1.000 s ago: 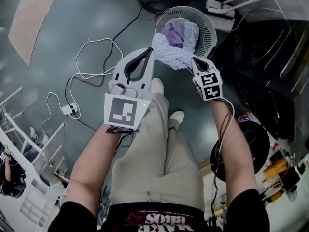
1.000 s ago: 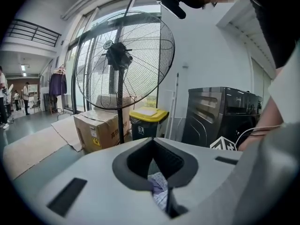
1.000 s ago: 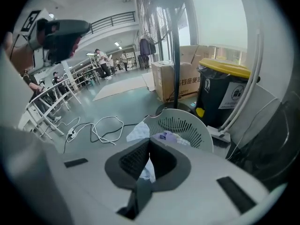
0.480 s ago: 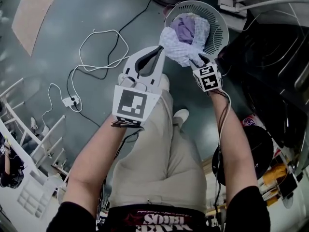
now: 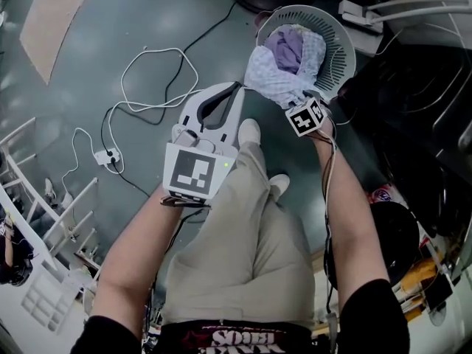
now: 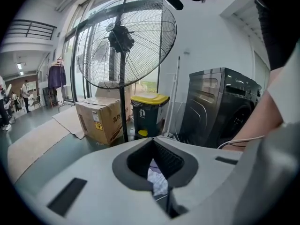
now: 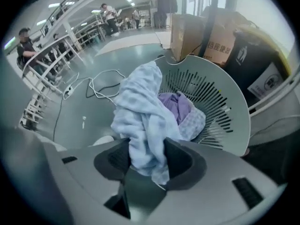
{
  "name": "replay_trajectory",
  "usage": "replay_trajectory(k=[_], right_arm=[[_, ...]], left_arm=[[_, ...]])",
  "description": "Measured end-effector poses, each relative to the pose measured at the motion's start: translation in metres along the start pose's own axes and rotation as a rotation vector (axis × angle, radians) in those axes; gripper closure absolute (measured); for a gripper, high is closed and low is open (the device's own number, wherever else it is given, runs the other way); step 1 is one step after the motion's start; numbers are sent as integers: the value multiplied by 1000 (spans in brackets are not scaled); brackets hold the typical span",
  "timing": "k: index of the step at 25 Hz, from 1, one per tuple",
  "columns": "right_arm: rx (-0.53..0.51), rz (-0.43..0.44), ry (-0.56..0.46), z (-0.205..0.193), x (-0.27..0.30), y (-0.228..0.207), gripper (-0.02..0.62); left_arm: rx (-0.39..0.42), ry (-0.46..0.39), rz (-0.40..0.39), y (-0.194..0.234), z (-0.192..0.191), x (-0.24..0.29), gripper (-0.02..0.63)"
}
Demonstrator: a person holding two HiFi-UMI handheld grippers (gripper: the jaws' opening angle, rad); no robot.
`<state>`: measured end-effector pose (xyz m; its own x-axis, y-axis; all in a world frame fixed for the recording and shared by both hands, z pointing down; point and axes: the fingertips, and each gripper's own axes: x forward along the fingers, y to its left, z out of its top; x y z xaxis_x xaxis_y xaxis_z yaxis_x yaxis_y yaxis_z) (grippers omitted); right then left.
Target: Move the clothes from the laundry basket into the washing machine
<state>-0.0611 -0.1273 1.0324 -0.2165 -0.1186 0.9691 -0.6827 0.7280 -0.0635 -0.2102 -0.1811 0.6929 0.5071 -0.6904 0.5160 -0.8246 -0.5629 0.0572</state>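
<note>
I judge the task is at its start. Every garment I can see is in or on the basket (image 5: 338, 46) at the upper right of the head view. None has reached the washer (image 6: 220, 107), the dark box at the right of the left gripper view. A pale blue cloth (image 5: 269, 76) is heaped over the basket's near rim, with a purple one (image 5: 284, 46) under it. My right tongs (image 7: 147, 156) point down at the basket, jaws opening, with the cloth bunched between them. My left tongs (image 6: 157, 175) stand narrow and look pinched on a strip of that cloth. What is left: take a firm hold, carry the cloth to the washer, then move the rest.
</note>
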Motion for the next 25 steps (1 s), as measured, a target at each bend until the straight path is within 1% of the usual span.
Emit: replay_trajectory(k=[1, 2, 4, 5, 8, 11, 15, 20, 25], right_arm=[[-22, -34, 14, 0, -2, -5, 406], [-25, -54, 16, 3, -5, -7, 432], [26, -57, -10, 10, -18, -5, 510], [66, -51, -28, 12, -27, -3, 522], [167, -26, -99, 19, -60, -6, 531], [250, 8, -174, 28, -96, -8, 535], [307, 16, -240, 34, -143, -13, 537], [379, 43, -313, 45, -197, -15, 537], [454, 55, -359, 55, -249, -17, 537]], left_arm=[[7, 4, -1, 0, -2, -2, 601], [10, 10, -1, 0, -3, -5, 601], [13, 23, -2, 1, -7, -13, 601], [13, 29, -3, 0, -7, -17, 601], [6, 37, -3, -4, -2, -27, 601], [-5, 28, -1, -8, 15, -34, 601], [-29, -13, -6, -14, 48, -37, 601], [-29, -53, -22, -21, 92, -42, 601], [-24, -66, -26, -24, 130, -57, 601]])
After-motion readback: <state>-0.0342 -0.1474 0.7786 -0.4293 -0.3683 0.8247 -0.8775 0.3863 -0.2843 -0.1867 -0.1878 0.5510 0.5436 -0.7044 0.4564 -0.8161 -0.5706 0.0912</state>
